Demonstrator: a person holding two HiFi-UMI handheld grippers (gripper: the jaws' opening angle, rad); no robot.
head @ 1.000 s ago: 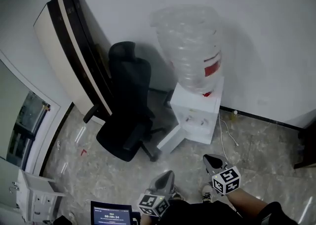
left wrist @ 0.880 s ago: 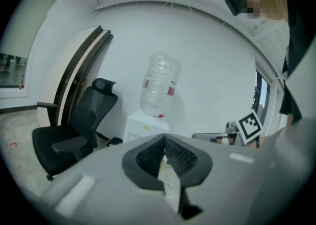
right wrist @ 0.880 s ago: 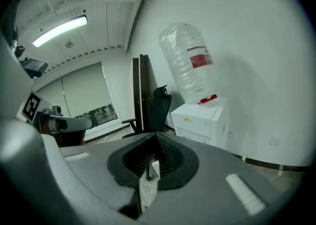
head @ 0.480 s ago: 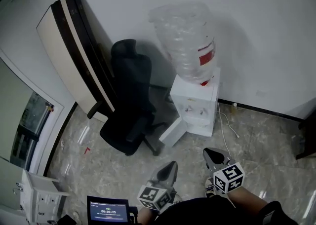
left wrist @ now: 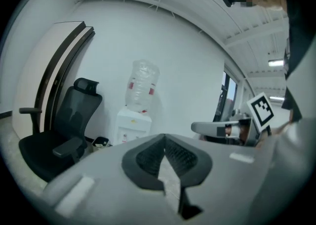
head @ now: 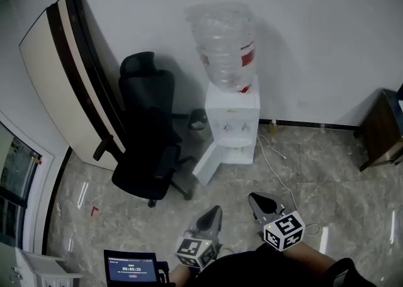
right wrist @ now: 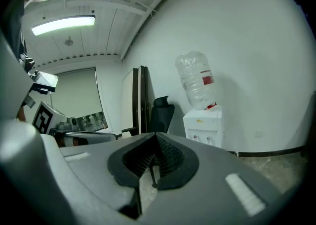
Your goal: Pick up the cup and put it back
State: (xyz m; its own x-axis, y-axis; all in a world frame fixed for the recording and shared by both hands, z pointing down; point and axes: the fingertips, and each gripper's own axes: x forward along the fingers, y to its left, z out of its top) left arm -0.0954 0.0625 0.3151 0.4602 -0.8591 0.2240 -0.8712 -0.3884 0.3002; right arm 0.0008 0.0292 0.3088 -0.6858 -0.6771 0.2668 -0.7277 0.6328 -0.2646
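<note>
Seen from the head view, the person holds both grippers low and close to the body at 6 o'clock, both tilted up and aimed forward. The left gripper [head: 213, 213] has its jaws pressed together on nothing, as the left gripper view confirms. The right gripper [head: 257, 199] sits just beside it at 5 o'clock, its jaws likewise closed and empty. No view shows a cup clearly enough to place it. Ahead at 12 o'clock, against the white wall, stands a white water dispenser [head: 232, 127] topped by a clear upturned water bottle [head: 221, 43]. The dispenser's lower door [head: 210, 165] hangs open. A small bin [head: 197, 119] sits just beside the dispenser at its 9 o'clock, and a white cord [head: 271, 163] trails over the marble floor. A black office chair [head: 146, 129] stands at 10 o'clock, before tall panels [head: 56, 78] leaning on the wall. A dark wooden cabinet [head: 381, 129] is at 3 o'clock, and a lit tablet screen [head: 130, 269] at 7 o'clock.
</note>
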